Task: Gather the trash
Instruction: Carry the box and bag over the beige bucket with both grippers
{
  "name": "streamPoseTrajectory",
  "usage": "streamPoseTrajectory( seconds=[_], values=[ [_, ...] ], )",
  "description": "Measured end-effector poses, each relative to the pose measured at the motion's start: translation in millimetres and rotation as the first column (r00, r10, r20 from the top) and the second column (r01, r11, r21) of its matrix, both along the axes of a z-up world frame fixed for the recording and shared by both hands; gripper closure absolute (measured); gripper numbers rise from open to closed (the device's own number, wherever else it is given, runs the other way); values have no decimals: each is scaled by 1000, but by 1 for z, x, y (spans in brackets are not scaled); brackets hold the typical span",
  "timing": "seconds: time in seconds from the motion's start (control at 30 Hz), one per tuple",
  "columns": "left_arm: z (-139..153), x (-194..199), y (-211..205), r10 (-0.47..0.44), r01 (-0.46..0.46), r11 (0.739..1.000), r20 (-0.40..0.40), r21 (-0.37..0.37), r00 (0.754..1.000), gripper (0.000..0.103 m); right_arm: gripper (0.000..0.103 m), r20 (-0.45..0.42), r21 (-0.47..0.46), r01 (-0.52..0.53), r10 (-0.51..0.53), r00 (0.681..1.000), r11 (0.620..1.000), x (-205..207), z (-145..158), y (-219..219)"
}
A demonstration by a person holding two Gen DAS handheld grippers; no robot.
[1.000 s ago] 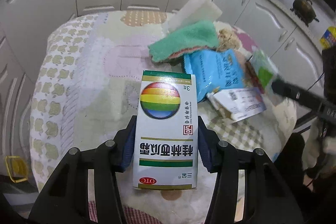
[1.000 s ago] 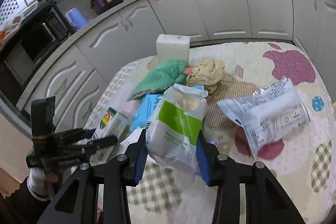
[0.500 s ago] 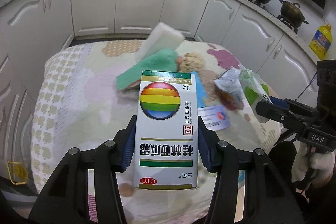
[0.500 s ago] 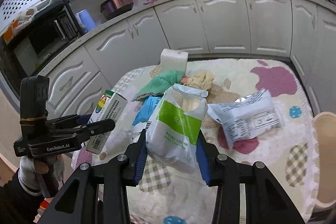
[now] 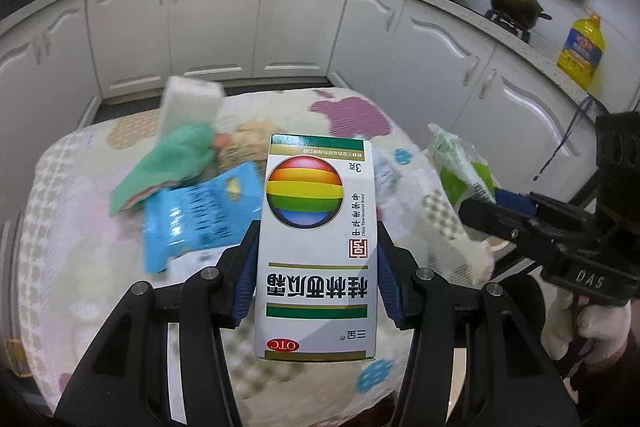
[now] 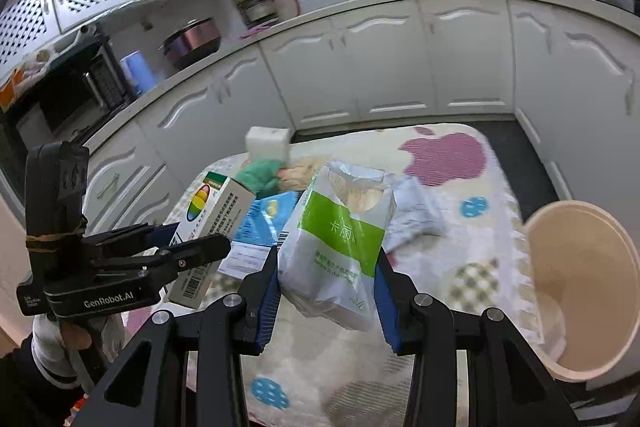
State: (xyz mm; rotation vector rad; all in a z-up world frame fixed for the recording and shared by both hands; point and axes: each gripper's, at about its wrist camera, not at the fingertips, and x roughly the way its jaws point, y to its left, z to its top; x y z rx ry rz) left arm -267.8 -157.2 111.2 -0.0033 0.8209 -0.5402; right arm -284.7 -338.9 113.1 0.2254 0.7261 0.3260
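My left gripper [image 5: 316,267] is shut on a white medicine box [image 5: 318,247] with a rainbow ball, held above the table's near edge; the box also shows in the right wrist view [image 6: 212,223]. My right gripper [image 6: 326,291] is shut on a white and green plastic bag [image 6: 340,243], held above the table; the bag shows at the right of the left wrist view [image 5: 460,171]. A beige bin [image 6: 580,291] stands just off the table's right side, right of the bag. On the table lie a blue packet [image 5: 200,211] and a grey-white wrapper [image 6: 416,215].
A patterned cloth covers the table [image 5: 80,235]. A green cloth [image 5: 176,159], a white foam block [image 5: 188,107] and a crumpled tan paper [image 6: 300,171] lie at the far side. White cabinets [image 5: 296,23] ring the table.
Both grippers have lifted and drawn back from the table with their loads. The beige bin has come into the right wrist view.
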Motion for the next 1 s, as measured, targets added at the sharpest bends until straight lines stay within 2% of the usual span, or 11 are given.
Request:
streamPoseTrajectory(
  seconds=[0.13,0.47,1.0],
  values=[
    [2,-1,-28,-34,34,999,8,-7,999,53,62,7,-24,45,-45,999,999,-9,1,-20],
    [3,5,-90,-109,109,994,21,-7,994,53,62,1,-11,159,-159,987,987,-28,-3,-72],
    [-8,17,-166,-199,199,980,-20,-2,980,53,62,-44,0,316,-315,948,949,-47,-23,-149]
  ],
)
